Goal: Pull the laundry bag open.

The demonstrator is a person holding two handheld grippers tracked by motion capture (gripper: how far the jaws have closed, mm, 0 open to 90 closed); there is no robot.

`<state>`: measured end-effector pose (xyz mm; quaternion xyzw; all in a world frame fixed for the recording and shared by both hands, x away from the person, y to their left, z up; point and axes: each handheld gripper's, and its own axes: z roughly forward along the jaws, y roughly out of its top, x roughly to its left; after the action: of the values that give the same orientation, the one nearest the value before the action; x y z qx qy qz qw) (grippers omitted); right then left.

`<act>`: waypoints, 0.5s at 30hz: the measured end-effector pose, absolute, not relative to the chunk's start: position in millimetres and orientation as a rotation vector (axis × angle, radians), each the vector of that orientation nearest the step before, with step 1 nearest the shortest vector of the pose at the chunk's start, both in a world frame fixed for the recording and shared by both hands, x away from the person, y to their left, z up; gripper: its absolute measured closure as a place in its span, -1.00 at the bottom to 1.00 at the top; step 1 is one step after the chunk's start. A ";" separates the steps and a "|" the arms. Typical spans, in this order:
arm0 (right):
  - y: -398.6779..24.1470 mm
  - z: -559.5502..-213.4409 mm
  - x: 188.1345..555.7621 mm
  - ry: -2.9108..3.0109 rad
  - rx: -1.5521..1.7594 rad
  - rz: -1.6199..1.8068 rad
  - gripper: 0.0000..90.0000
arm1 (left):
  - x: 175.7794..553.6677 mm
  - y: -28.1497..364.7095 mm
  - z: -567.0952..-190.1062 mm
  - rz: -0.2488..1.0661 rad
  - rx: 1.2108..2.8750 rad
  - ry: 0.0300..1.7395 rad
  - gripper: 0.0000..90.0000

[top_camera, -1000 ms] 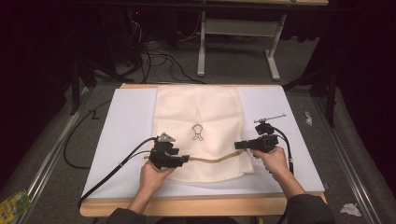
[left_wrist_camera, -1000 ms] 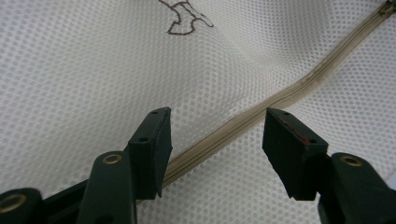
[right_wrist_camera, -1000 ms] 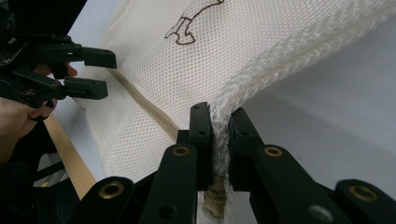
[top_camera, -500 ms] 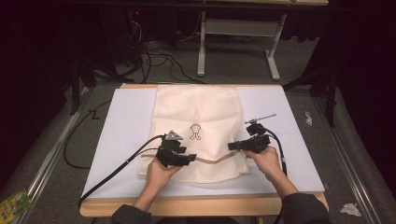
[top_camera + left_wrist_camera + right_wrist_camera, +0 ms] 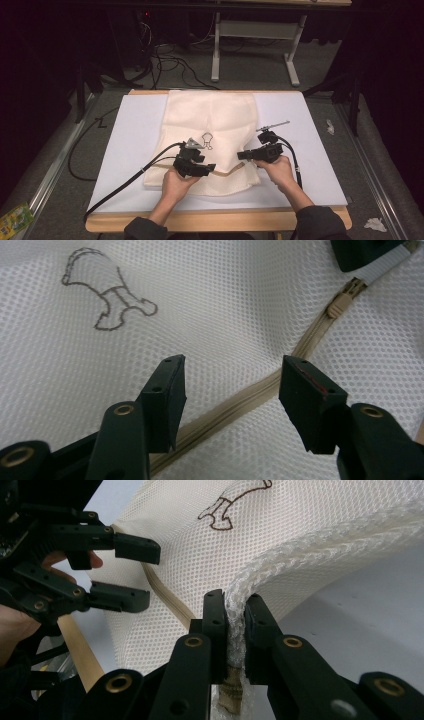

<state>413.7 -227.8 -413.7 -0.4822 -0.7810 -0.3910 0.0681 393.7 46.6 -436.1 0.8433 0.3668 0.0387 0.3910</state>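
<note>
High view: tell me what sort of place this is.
Probably a lab or workshop recording bench: a white-covered table holds a mesh laundry bag, loose cables lie on the floor behind, and a metal desk frame stands in a dark room.

Left gripper (image 5: pixel 209 168) shifted right in high view, toward centre. Right gripper (image 5: pixel 242 155) shifted left, dragging pinched mesh bag (image 5: pixel 210 112) edge inward. Gap between grippers narrowed; zipper (image 5: pixel 226 174) line bows more.
</note>
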 end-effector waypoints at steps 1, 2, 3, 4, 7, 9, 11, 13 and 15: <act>-227.7 -413.4 413.6 -2.349 -1.454 -1.179 0.86 | 392.9 44.6 -435.8 0.095 2.144 0.925 0.00; -227.4 -413.4 413.6 -2.352 -1.453 -1.179 0.86 | 392.3 43.0 -435.1 0.086 2.142 0.921 0.00; -226.7 -413.5 413.6 -2.351 -1.453 -1.180 0.86 | 391.8 41.6 -434.0 0.077 2.143 0.916 0.01; -226.3 -413.5 413.7 -2.355 -1.451 -1.179 0.86 | 391.4 39.7 -433.0 0.078 2.135 0.908 0.02; -224.5 -414.0 413.9 -2.344 -1.450 -1.186 0.86 | 391.5 37.9 -432.1 0.067 2.113 0.907 0.07; -223.2 -414.3 413.8 -2.345 -1.454 -1.190 0.86 | 391.9 37.6 -432.6 0.057 2.115 0.906 0.07; -221.1 -414.1 413.9 -2.350 -1.451 -1.198 0.86 | 390.8 36.8 -433.5 0.048 2.113 0.902 0.08; -218.0 -413.6 414.2 -2.353 -1.448 -1.199 0.86 | 390.2 35.9 -434.0 0.029 2.109 0.899 0.08; -215.8 -413.4 415.0 -2.356 -1.443 -1.201 0.86 | 389.3 34.5 -434.4 0.006 2.107 0.888 0.09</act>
<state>415.0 -215.8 -413.4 -0.4781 -0.7804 -0.3978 0.0647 389.3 34.5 -434.4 0.8387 0.3533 0.0024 0.4145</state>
